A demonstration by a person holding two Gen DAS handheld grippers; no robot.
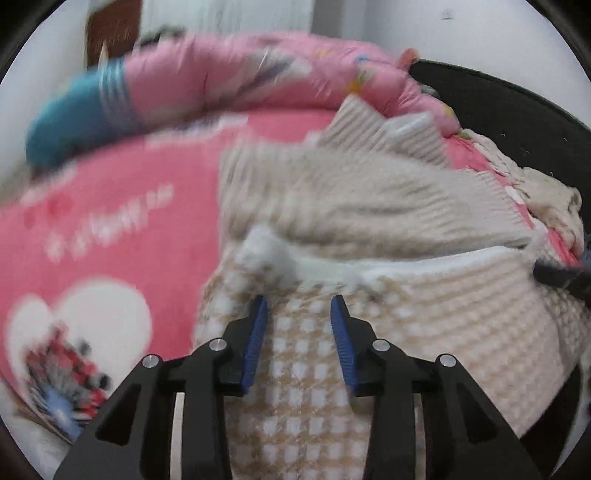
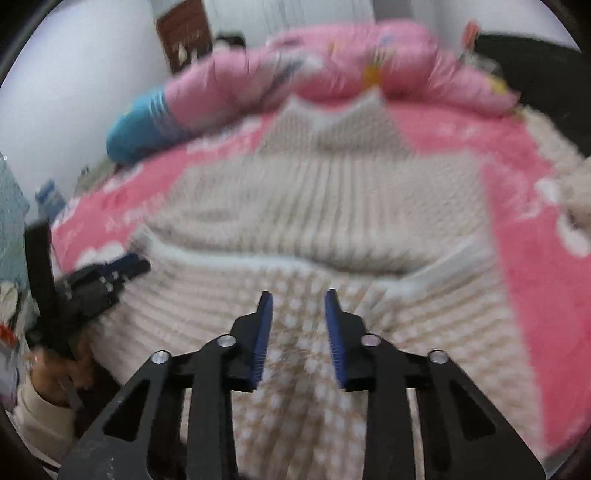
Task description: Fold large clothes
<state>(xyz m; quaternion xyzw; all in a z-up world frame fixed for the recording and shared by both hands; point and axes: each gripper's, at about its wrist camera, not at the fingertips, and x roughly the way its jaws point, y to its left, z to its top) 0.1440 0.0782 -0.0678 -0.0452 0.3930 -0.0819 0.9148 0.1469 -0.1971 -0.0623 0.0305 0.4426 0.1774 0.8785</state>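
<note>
A large cream and beige knit sweater (image 1: 332, 206) lies on a pink bed cover (image 1: 110, 229), its lower part folded up toward me. It also shows in the right wrist view (image 2: 332, 199). My left gripper (image 1: 299, 302) is open just above the checkered knit near the folded edge, holding nothing. My right gripper (image 2: 299, 297) is open over the same checkered knit, holding nothing. The left gripper shows at the left of the right wrist view (image 2: 122, 269), at the sweater's left edge. The right gripper's tip shows at the right edge of the left wrist view (image 1: 561, 277).
A rolled pink quilt (image 1: 258, 77) with a blue end (image 1: 70, 118) lies along the far side of the bed. A dark rounded headboard (image 1: 517, 110) is at the right. White walls and a brown door (image 2: 184, 33) stand behind. Both views are motion-blurred.
</note>
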